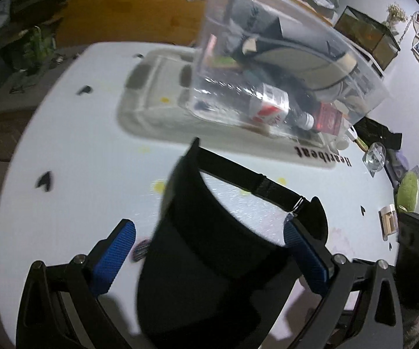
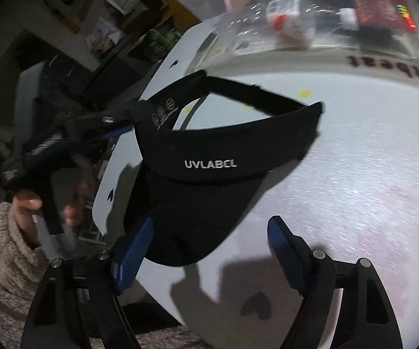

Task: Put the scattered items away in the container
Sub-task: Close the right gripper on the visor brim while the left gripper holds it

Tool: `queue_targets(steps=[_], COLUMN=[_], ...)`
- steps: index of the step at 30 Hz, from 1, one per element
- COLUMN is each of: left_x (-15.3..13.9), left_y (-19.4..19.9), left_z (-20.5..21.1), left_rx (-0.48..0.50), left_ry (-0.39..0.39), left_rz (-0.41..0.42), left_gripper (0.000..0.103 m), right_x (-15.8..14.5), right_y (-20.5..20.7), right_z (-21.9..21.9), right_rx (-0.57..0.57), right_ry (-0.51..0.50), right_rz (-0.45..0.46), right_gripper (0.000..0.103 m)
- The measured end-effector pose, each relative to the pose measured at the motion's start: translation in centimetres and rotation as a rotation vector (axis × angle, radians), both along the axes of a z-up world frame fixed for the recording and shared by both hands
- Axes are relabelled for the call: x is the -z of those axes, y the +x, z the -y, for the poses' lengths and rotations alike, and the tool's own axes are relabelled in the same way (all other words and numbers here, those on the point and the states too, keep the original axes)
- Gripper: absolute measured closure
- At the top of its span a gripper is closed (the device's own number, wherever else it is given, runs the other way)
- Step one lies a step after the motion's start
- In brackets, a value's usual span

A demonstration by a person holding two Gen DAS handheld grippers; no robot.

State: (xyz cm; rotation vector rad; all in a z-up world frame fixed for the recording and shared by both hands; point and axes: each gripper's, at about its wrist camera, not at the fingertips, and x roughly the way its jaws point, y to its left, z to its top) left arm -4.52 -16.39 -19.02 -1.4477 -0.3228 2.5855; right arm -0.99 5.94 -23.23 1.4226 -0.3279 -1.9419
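A black sun visor (image 1: 209, 241) marked UVLABCL (image 2: 209, 168) hangs above the white table. In the left wrist view its brim fills the gap between my left gripper's (image 1: 209, 250) wide-apart blue pads (image 1: 116, 256); the right pad (image 1: 305, 256) touches the band end. In the right wrist view the left gripper's (image 2: 122, 125) fingers meet the visor band's left end. My right gripper (image 2: 209, 256) is open and empty, just below the brim. A clear plastic container (image 1: 267, 67) holding shoes, a small box and a red pack sits tilted beyond; it also shows in the right wrist view (image 2: 311, 14).
The container rests on a translucent lid (image 1: 163, 99) printed "Heartbeat". The white table (image 1: 64, 151) has small black heart marks and yellow spots. A glass (image 1: 374, 157), a small jar (image 1: 388, 221) and a green object (image 1: 407, 192) stand at the right edge.
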Motion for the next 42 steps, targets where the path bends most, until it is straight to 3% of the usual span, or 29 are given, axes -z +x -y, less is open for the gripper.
queue_targets(steps=[7, 11, 17, 20, 23, 28, 30, 36, 42], left_x=[-0.6, 0.1, 3.2, 3.6, 3.7, 3.1, 2.9, 2.4, 2.0], left_y=[3.3, 4.5, 4.4, 4.5, 4.3, 3.6, 3.3, 2.5, 2.0], left_z=[3.6, 5.3, 5.0, 4.8, 5.4, 6.3, 6.6, 7.3, 8.5], left_rx=[-0.105, -0.166, -0.124, -0.115, -0.127, -0.157, -0.173, -0.188, -0.211], left_ry=[-0.022, -0.091, -0.177, -0.182, -0.153, -0.131, -0.124, -0.118, -0.119], left_rz=[0.003, 0.024, 0.114, 0.108, 0.113, 0.098, 0.092, 0.074, 0.062], left_gripper=[0.001, 0.001, 0.001, 0.001, 0.001, 0.001, 0.001, 0.001, 0.001], right_x=[1.5, 2.1, 2.4, 2.5, 2.5, 1.5, 0.8, -1.4, -2.3], right_y=[-1.1, -1.3, -1.3, -1.3, -1.3, -1.2, -1.1, -0.7, -1.1], right_z=[0.6, 1.0, 1.6, 1.2, 0.0, -1.7, -1.8, -0.7, 2.7], right_rx=[-0.025, -0.054, -0.07, -0.051, -0.008, 0.039, 0.032, -0.022, -0.056], right_ry=[-0.055, -0.08, -0.13, -0.152, -0.217, -0.298, -0.319, -0.381, -0.42], right_rz=[0.019, 0.024, 0.032, 0.056, 0.105, 0.129, 0.128, 0.123, 0.15], right_gripper=[0.023, 0.023, 0.023, 0.024, 0.032, 0.063, 0.067, 0.067, 0.081])
